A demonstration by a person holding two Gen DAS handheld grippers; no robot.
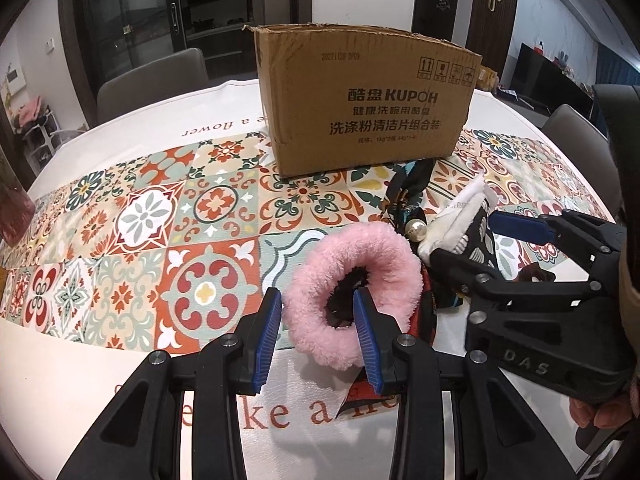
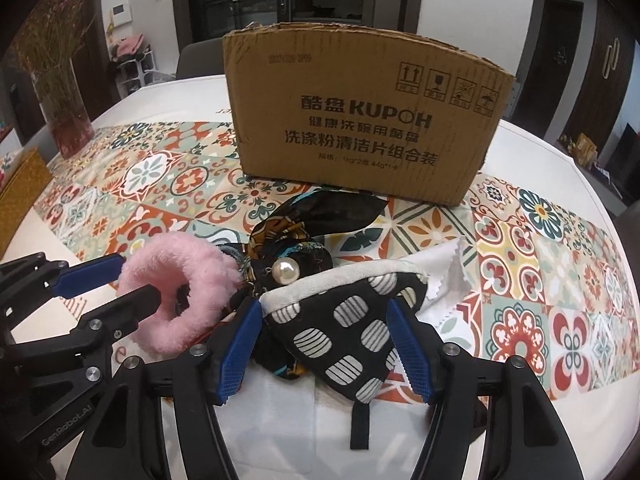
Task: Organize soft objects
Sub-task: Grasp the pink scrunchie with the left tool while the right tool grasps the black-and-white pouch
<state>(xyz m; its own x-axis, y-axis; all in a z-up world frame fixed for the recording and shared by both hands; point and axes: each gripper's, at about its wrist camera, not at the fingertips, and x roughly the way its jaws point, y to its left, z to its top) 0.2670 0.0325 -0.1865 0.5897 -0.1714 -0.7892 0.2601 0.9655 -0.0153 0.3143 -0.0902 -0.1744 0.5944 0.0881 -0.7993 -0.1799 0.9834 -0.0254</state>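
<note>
1. Left wrist view: the left gripper (image 1: 316,334) is open at a medium width. Its right finger stands inside the hole of the pink fluffy ring (image 1: 352,294) and its left finger stands just outside, so one side of the ring lies between the pads, not yet squeezed. The cardboard box (image 1: 366,100) stands ahead, behind the ring. To do this well, I think the fingers should close slowly on the plush wall.

2. Right wrist view: the right gripper (image 2: 326,350) is wide open around the black dotted pouch (image 2: 352,324), pads beside its two edges. The patterned scarf (image 2: 304,224) with a pearl (image 2: 286,270) lies just ahead, touching the pouch. It is better to pinch only the pouch, otherwise the scarf may come along.
</note>
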